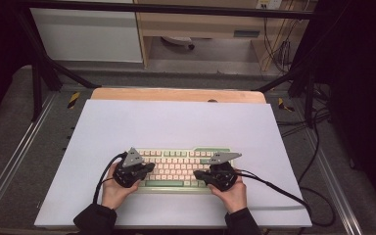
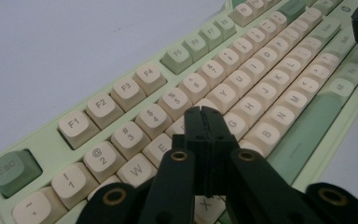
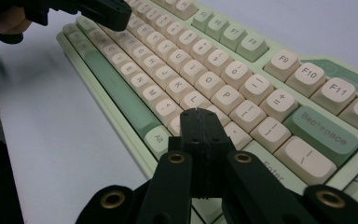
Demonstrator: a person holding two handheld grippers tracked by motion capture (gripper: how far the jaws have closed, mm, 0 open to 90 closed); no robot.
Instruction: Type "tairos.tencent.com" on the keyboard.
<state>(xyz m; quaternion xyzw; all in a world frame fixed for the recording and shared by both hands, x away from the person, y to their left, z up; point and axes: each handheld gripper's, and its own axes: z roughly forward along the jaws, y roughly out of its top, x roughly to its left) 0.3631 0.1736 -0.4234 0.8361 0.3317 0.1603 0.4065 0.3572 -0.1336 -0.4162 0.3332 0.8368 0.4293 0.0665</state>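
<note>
1. High view: one keyboard (image 1: 178, 169), pale green case with cream keys, lay flat near the front of the white worktop (image 1: 176, 122), long side across.
2. Left gripper (image 1: 136, 171) hovered over the keyboard's left half. In the left gripper view its jaws were pressed together, holding nothing, tips above the keys around R and F; contact with a key could not be told.
3. Right gripper (image 1: 214, 175) hovered over the right half. In the right gripper view its jaws were likewise closed and empty, tips near the L and punctuation keys.
4. Handling, judged: rigid, moderately heavy, hard plastic; keycaps (image 2: 149, 78) smooth and could pop off if pried. Best hold would be the two short ends of the case (image 3: 121, 128), not the caps.
5. Edges and room: bare worktop lay behind and to both sides; the front edge was near the person's wrists. A wooden strip (image 1: 176, 94) showed beyond the worktop's far edge.
</note>
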